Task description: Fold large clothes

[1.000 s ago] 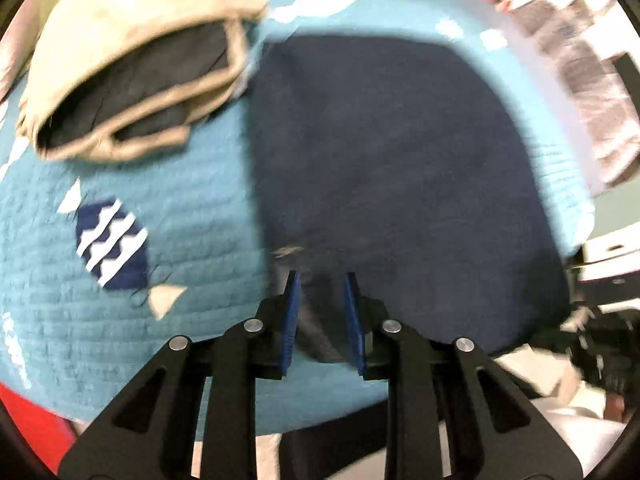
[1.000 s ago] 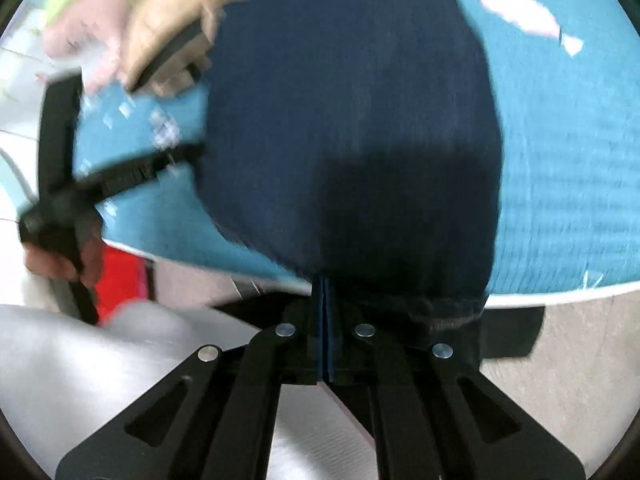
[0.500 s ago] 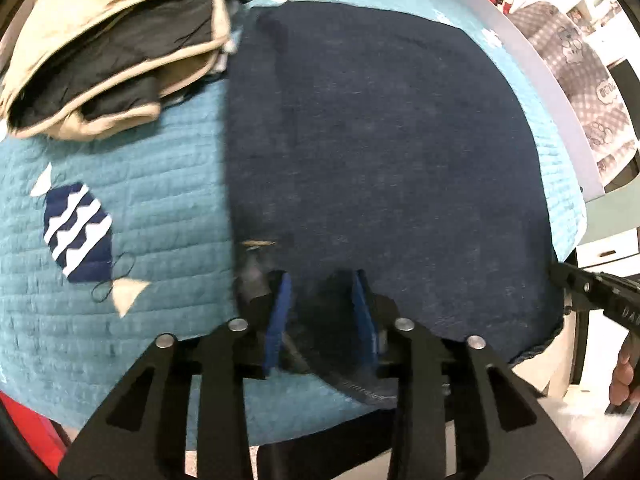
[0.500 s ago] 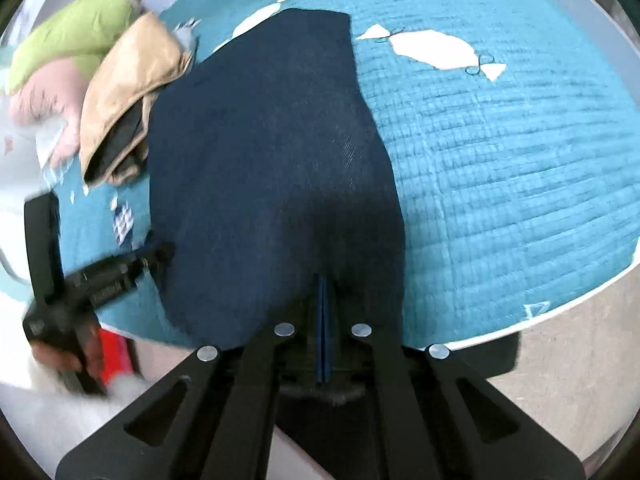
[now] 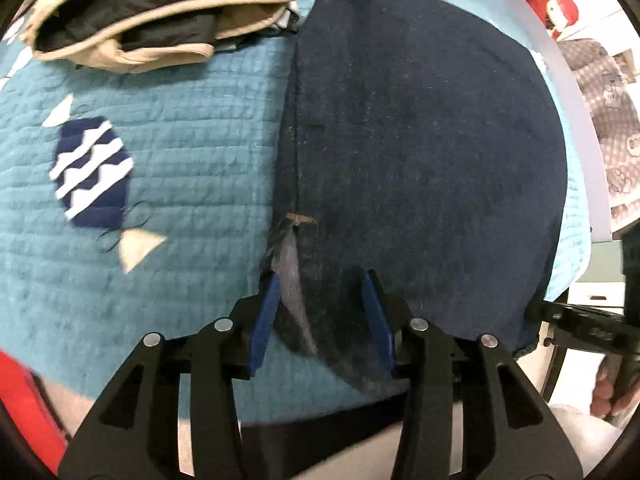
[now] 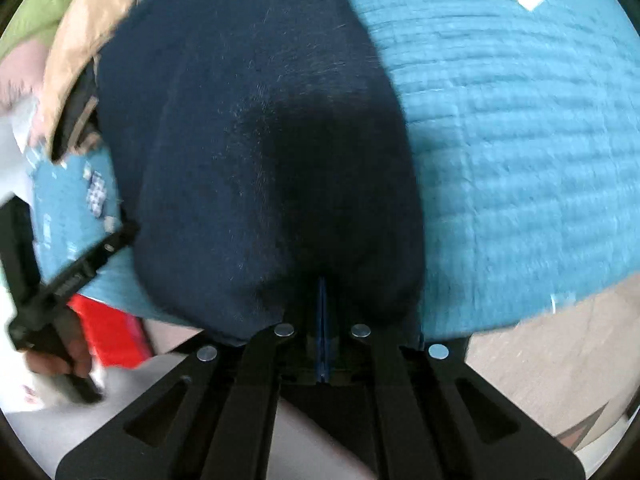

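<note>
A dark navy garment (image 5: 420, 140) lies spread flat on the teal quilt (image 5: 180, 160), and its near edge hangs over the quilt's front. My left gripper (image 5: 320, 304) hovers at the garment's near left corner. Its jaws are opening; the frayed pale corner lies between the blue pads (image 5: 264, 316), which stand clear of the cloth. In the right wrist view the same garment (image 6: 248, 140) bunches toward my right gripper (image 6: 322, 292), whose pads are shut on its near edge. Each gripper also shows in the other's view: the right gripper (image 5: 580, 328) and the left gripper (image 6: 72, 276).
A folded beige and black jacket (image 5: 160, 12) lies at the garment's far left. Green and pink cloth (image 6: 36, 12) sits beyond it. A red object (image 6: 108, 336) stands below the quilt's front edge. Grey checked fabric (image 5: 608, 112) lies off the right side, and bare floor (image 6: 540, 352) shows there too.
The left jaws have widened and let the garment's corner go. Both grippers have come down toward the quilt, and the garment now lies flat. The right gripper stays shut.
</note>
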Demonstrator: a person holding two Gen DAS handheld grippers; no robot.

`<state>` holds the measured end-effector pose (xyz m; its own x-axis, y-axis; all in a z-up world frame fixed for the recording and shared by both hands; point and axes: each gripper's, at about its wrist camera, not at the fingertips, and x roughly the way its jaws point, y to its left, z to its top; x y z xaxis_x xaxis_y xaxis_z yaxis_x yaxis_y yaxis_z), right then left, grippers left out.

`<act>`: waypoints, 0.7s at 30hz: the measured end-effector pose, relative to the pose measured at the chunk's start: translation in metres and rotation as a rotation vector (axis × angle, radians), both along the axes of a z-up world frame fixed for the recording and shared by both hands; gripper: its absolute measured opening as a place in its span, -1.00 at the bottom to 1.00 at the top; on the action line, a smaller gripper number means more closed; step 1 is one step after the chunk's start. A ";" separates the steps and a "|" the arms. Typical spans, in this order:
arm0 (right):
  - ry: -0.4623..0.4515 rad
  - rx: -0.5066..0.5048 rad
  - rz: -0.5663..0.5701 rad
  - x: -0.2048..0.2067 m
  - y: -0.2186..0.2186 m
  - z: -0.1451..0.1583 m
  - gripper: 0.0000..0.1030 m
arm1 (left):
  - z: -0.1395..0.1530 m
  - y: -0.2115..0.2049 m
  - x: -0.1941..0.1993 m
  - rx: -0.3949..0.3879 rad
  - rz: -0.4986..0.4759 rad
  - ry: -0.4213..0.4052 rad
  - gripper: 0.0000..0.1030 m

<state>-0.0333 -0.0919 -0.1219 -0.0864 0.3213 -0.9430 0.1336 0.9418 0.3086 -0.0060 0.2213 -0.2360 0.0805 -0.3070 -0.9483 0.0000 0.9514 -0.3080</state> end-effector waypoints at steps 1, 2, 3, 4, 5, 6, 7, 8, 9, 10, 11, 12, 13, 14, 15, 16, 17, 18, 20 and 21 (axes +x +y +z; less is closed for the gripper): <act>-0.008 -0.002 0.006 -0.001 0.000 0.009 -1.00 | 0.007 -0.001 -0.002 0.004 -0.016 0.006 -0.15; -0.017 -0.012 0.015 -0.003 0.000 0.017 -0.96 | 0.012 -0.007 -0.004 0.008 -0.031 0.005 -0.15; -0.012 -0.026 0.026 -0.003 0.003 0.014 -0.95 | 0.016 -0.011 -0.008 0.018 -0.052 0.003 -0.15; 0.001 -0.039 0.036 -0.004 0.003 0.004 -1.00 | 0.015 -0.013 -0.010 0.022 -0.056 0.007 -0.15; 0.027 -0.059 0.042 -0.003 0.005 -0.020 -1.00 | 0.014 -0.018 -0.010 0.024 -0.055 0.020 -0.15; 0.038 -0.058 0.029 -0.002 0.005 -0.046 -1.00 | 0.006 -0.019 -0.011 0.025 -0.049 0.049 -0.14; 0.055 -0.045 0.014 0.001 0.004 -0.053 -1.00 | 0.000 -0.019 -0.013 0.024 -0.043 0.070 -0.13; 0.070 -0.042 0.009 0.003 0.002 -0.050 -1.00 | -0.002 -0.018 -0.013 0.023 -0.036 0.078 -0.12; 0.075 -0.047 0.006 0.002 0.002 -0.041 -1.00 | 0.001 -0.020 -0.012 0.027 -0.037 0.064 -0.11; 0.069 -0.057 0.004 0.001 0.002 -0.033 -1.00 | 0.006 -0.023 -0.011 0.035 -0.046 0.044 -0.11; 0.071 -0.073 0.010 -0.002 0.003 -0.018 -1.00 | 0.010 -0.025 -0.010 0.048 -0.052 0.029 -0.12; 0.076 -0.071 0.020 -0.004 0.005 -0.004 -0.99 | 0.014 -0.026 -0.010 0.056 -0.059 0.018 -0.12; 0.063 -0.063 0.016 -0.006 0.005 0.004 -0.94 | 0.019 -0.021 -0.018 0.050 -0.064 0.011 -0.12; 0.038 -0.085 0.009 -0.008 0.001 0.007 -0.95 | 0.021 -0.022 -0.018 0.035 -0.067 0.002 -0.11; 0.020 -0.145 0.008 -0.008 -0.002 0.000 -0.96 | 0.021 -0.022 -0.017 0.029 -0.065 0.001 -0.11; 0.039 -0.194 0.005 -0.009 -0.002 -0.029 -0.88 | 0.019 -0.021 -0.016 0.022 -0.062 0.002 -0.11; 0.117 -0.208 -0.006 -0.012 -0.007 -0.069 -0.92 | 0.015 -0.023 -0.014 0.011 -0.063 0.012 -0.11; 0.122 -0.193 -0.024 -0.011 -0.010 -0.081 -1.00 | 0.009 -0.027 -0.008 -0.013 -0.067 0.030 -0.10; 0.176 -0.182 -0.017 -0.004 -0.010 -0.072 -0.99 | 0.008 -0.024 -0.007 -0.007 -0.077 0.045 -0.11; 0.168 -0.162 -0.016 -0.004 -0.011 -0.061 -0.99 | 0.013 -0.025 -0.007 0.011 -0.088 0.025 -0.11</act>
